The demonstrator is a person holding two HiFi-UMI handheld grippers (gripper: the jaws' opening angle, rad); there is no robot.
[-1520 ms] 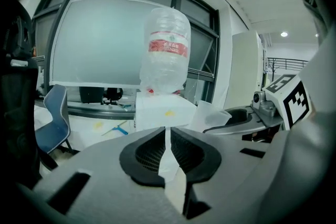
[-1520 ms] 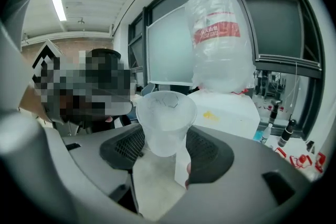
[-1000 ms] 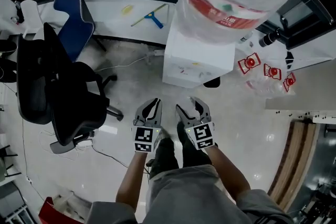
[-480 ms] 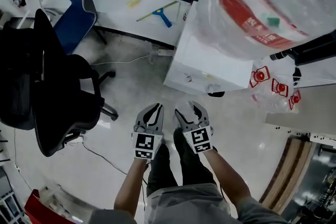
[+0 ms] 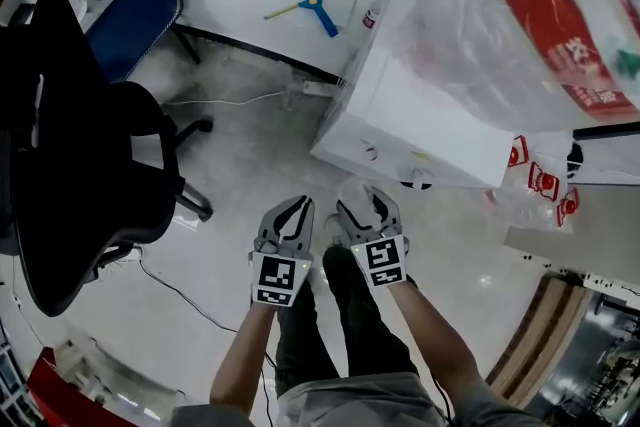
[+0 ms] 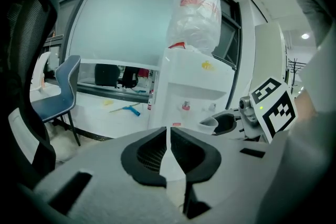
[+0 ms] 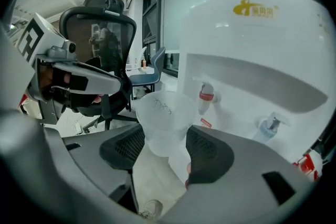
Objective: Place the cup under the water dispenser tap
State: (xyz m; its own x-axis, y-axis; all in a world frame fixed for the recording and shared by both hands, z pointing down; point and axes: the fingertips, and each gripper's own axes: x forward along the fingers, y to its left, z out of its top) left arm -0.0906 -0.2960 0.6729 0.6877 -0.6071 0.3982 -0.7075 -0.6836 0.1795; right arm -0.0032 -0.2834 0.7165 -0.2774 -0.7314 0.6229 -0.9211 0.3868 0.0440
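Right gripper view: the cup (image 7: 165,118), judged light, thin and easily crushed, is gripped low on its wall by the right hand-held gripper (image 7: 167,150), near the red tap (image 7: 206,96) but not under it

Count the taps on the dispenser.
2. The red tap is at the left of the dispenser recess and the blue tap at its right, as the right gripper view shows them. No other tap shows.
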